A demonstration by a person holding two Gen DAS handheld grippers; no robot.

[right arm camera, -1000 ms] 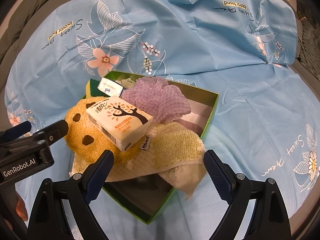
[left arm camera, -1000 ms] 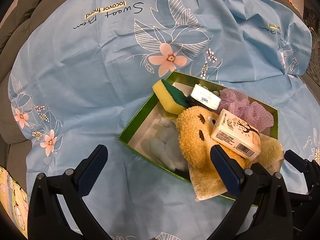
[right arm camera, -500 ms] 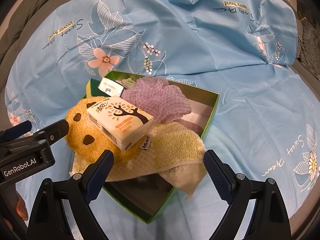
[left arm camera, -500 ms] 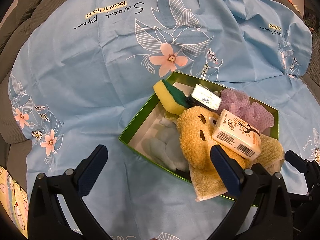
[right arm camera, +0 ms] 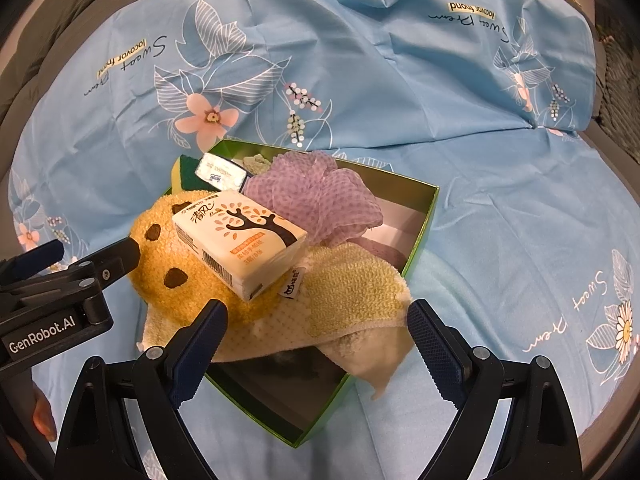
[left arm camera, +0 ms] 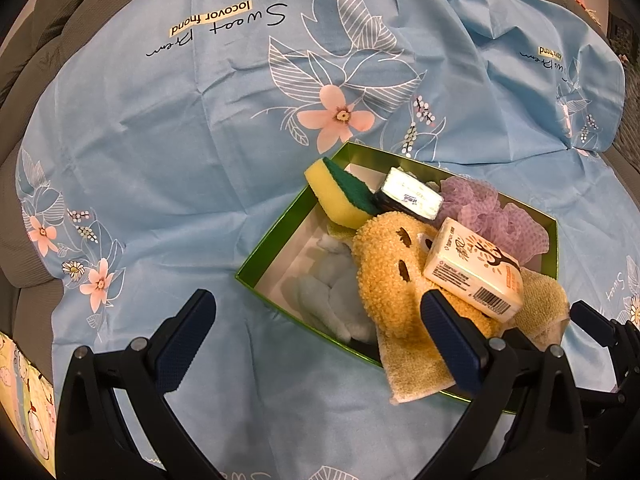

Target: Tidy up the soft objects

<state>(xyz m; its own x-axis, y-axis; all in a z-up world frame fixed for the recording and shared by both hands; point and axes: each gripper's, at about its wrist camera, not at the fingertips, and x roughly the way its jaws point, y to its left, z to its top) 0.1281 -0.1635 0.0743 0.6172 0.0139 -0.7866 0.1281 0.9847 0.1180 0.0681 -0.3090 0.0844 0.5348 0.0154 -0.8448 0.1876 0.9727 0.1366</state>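
Note:
A green box (left arm camera: 280, 220) (right arm camera: 424, 224) sits on a blue floral cloth. It holds a yellow-green sponge (left arm camera: 338, 194), a small wipes pack (left arm camera: 412, 194) (right arm camera: 220, 170), a purple mesh pouf (left arm camera: 492, 210) (right arm camera: 320, 196), an orange spotted plush (left arm camera: 388, 272) (right arm camera: 168, 256), a tissue pack (left arm camera: 472, 276) (right arm camera: 240, 240) on top, a yellow towel (right arm camera: 348, 300) draped over the box's near rim, and pale blue cloths (left arm camera: 332, 296). My left gripper (left arm camera: 316, 332) is open and empty just in front of the box. My right gripper (right arm camera: 316, 344) is open and empty above the towel.
The blue cloth (left arm camera: 180, 140) (right arm camera: 500, 200) covers a grey couch-like surface (left arm camera: 24, 60). A cartoon-print fabric (left arm camera: 20, 400) shows at the lower left. The left gripper's body (right arm camera: 56, 292) shows in the right wrist view beside the plush.

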